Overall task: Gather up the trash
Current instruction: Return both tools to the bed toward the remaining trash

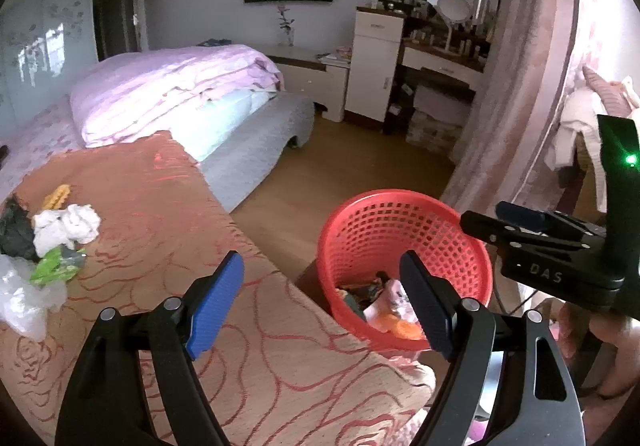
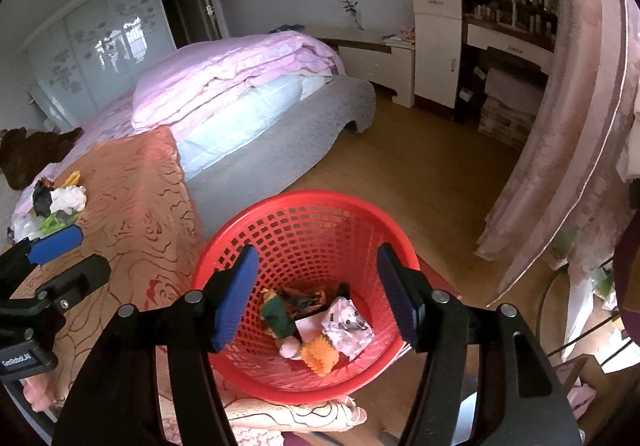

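Left wrist view: we see our left gripper (image 1: pixel 322 300) with its blue pads spread wide and nothing between them, poised over the corner of the rose-patterned bedspread (image 1: pixel 168 205).
Remaining trash: a heap of crumpled white tissue (image 1: pixel 66 226), a green wrapper (image 1: pixel 56 266), clear plastic (image 1: pixel 20 298) and a yellow ridged piece (image 1: pixel 57 195) lies at the far left of this view, well apart from the pads.
Basket: the red mesh basket (image 1: pixel 404 221) stands low beside the bed, to the right, just behind the right-hand pad.
Right wrist view: our right gripper (image 2: pixel 314 296) hangs directly over the red basket, jaws parted and empty; wrappers and an orange piece (image 2: pixel 318 356) lie on its bottom.
Heap from here: the same pile sits far left on the bedspread, beyond the left gripper's blue pad.
Our reading: the left hand is nearer the heap; the next reach runs leftward across the bedspread, away from the basket.
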Tool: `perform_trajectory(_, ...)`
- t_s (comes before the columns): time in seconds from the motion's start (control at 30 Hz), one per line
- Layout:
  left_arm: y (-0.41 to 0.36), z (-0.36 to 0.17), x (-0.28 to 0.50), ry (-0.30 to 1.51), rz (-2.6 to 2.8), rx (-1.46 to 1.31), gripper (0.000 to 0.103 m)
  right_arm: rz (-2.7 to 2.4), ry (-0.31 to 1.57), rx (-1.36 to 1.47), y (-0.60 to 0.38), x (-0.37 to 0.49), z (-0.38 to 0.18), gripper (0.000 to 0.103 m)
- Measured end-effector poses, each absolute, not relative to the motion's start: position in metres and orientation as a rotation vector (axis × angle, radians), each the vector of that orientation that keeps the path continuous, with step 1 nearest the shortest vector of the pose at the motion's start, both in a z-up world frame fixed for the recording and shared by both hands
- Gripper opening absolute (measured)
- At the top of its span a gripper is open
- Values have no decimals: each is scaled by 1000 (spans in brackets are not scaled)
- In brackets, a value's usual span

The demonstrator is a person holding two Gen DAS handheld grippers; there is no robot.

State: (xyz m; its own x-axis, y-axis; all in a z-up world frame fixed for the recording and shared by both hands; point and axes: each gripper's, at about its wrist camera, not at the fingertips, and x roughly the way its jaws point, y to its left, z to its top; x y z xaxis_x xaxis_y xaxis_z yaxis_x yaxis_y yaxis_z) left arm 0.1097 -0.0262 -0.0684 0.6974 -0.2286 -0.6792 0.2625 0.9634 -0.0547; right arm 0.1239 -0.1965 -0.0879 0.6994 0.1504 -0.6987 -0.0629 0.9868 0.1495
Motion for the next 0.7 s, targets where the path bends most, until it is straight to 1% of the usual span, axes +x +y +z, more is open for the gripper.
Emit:
perform_trajectory(0.33, 3, -62, 102, 734, -188, 45, 77, 169, 765, 102, -177, 115, -81, 64)
perform_trajectory(0.7, 79, -47, 88, 706, -8, -46, 77, 254, 733, 63, -126, 108, -68, 65)
